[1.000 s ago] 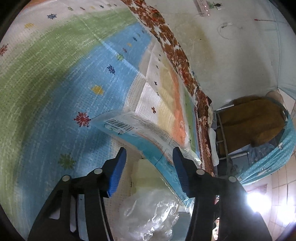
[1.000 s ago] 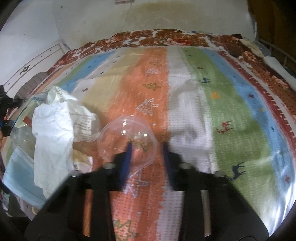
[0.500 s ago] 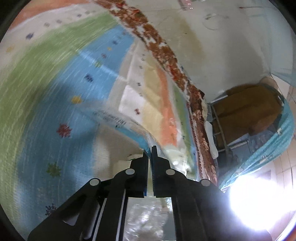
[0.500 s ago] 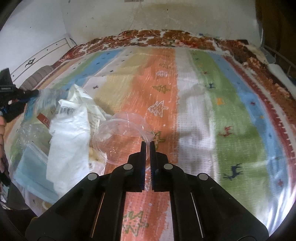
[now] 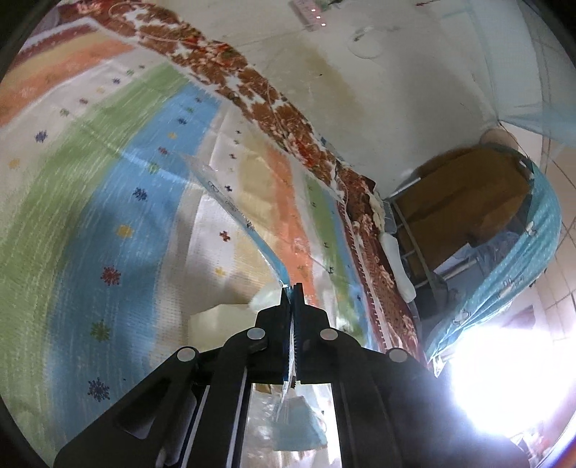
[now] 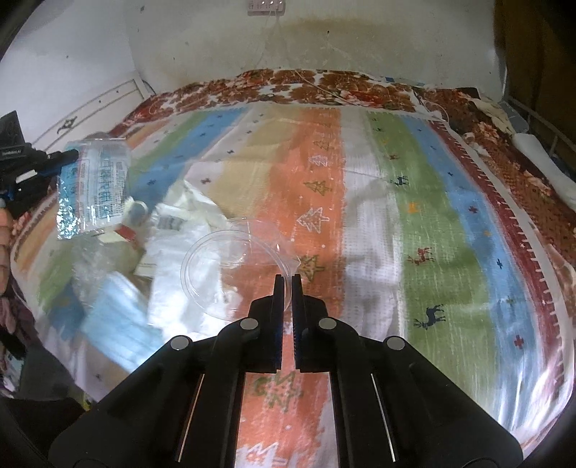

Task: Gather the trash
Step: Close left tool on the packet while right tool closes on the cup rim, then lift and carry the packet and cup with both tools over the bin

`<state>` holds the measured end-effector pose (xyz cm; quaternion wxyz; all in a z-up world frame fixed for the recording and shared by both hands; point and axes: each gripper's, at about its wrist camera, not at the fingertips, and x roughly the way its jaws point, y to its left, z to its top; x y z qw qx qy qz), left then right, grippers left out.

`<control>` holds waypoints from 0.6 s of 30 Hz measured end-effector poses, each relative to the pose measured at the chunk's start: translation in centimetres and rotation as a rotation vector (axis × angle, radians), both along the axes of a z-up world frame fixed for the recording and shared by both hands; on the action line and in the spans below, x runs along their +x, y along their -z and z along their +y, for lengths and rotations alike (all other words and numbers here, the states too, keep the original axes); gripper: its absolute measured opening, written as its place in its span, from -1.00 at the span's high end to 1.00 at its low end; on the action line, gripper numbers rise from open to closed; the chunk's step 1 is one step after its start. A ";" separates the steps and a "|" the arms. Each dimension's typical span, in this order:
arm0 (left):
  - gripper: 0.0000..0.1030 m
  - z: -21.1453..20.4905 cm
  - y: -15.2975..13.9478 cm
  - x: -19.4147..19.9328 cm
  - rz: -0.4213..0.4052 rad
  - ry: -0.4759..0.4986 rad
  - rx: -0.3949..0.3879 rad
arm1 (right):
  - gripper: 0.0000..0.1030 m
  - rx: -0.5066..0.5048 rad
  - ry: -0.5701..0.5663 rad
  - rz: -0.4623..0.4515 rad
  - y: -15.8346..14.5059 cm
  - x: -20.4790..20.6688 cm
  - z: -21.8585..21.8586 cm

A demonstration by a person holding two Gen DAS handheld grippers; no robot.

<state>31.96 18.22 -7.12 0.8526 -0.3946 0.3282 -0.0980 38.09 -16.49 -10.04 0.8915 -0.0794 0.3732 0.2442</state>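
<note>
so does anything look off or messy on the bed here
Yes. A heap of trash lies loose on the striped blanket at its left side: crumpled paper, clear film and a blue mask. Each tool is pinching one piece clear of it: the left a printed plastic wrapper, the right a clear lid.

One striped bedspread (image 6: 414, 216) on the bed. Two grippers: one (image 6: 287, 279) near, one (image 6: 68, 155) far left. One clear plastic lid (image 6: 223, 266), one printed blue-and-clear wrapper (image 6: 95, 187), one heap of white paper and plastic (image 6: 172, 252), one wall power strip (image 6: 265, 6).
</note>
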 end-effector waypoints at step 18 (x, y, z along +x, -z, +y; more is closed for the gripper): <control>1.00 -4.8 -5.7 -5.5 0.020 0.042 0.140 | 0.94 0.059 -0.040 0.021 -5.4 -7.6 0.1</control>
